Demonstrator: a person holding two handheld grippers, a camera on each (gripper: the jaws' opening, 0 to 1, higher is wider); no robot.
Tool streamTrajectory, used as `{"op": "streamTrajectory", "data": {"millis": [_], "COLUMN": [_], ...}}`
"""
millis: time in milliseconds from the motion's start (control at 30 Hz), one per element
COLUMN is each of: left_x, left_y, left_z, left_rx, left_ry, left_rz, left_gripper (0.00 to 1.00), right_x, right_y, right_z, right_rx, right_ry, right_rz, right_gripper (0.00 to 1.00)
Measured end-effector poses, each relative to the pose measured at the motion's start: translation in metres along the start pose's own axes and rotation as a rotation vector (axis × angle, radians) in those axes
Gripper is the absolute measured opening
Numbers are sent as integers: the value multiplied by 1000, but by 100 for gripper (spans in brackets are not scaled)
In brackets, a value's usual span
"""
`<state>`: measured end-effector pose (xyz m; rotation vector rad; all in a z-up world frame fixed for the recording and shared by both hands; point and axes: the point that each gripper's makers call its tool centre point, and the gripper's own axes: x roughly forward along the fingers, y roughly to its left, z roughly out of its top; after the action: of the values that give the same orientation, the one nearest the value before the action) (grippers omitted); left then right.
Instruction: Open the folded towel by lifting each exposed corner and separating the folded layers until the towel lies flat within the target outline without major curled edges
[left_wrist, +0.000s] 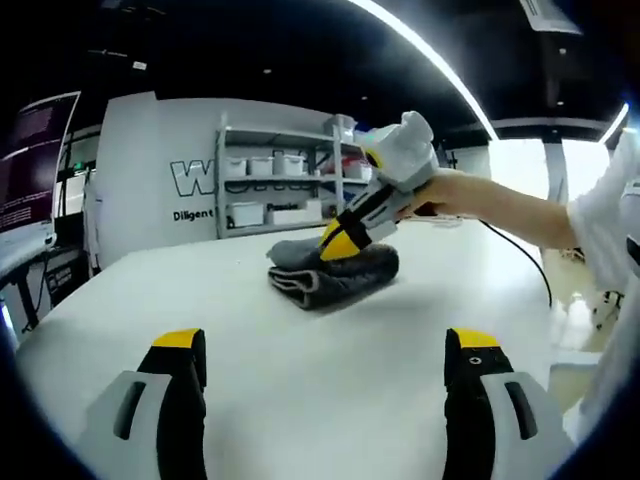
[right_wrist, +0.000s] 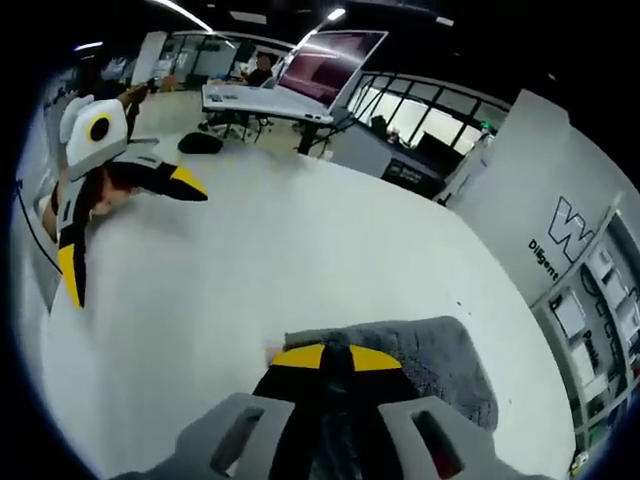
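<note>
A folded grey towel (left_wrist: 335, 272) lies on the white table (left_wrist: 300, 400), past the middle in the left gripper view. My right gripper (left_wrist: 343, 238) reaches in from the right, held by a hand (left_wrist: 455, 195), its yellow tips pressed together on the towel's top layer. In the right gripper view my right gripper (right_wrist: 338, 358) has its jaws closed at the near edge of the towel (right_wrist: 440, 365). My left gripper (left_wrist: 325, 345) stands open, jaws wide apart, well short of the towel. It appears as the left gripper (right_wrist: 127, 226) at the far left, open over bare table.
A shelf with white bins (left_wrist: 280, 185) stands against a lettered wall behind the table. A black cable (left_wrist: 525, 260) trails over the table's right side. A desk with a large screen (right_wrist: 330, 65) and a dark object (right_wrist: 200, 143) sit beyond the far edge.
</note>
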<state>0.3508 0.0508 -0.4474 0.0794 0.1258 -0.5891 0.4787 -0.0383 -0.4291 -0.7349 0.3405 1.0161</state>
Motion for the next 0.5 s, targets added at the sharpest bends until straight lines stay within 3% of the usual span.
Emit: {"op": "streamTrajectory", "data": {"millis": [500], "left_x": [-1], "left_y": [-3], "left_z": [1], "left_rx": [-15], "left_ry": [0], "left_rz": [-6], "left_gripper": [98], "right_x": [-37], "right_y": [-26], "right_z": [2], "right_rx": [91], "right_ry": [-86], "right_rz": [-97], "right_gripper": [1]}}
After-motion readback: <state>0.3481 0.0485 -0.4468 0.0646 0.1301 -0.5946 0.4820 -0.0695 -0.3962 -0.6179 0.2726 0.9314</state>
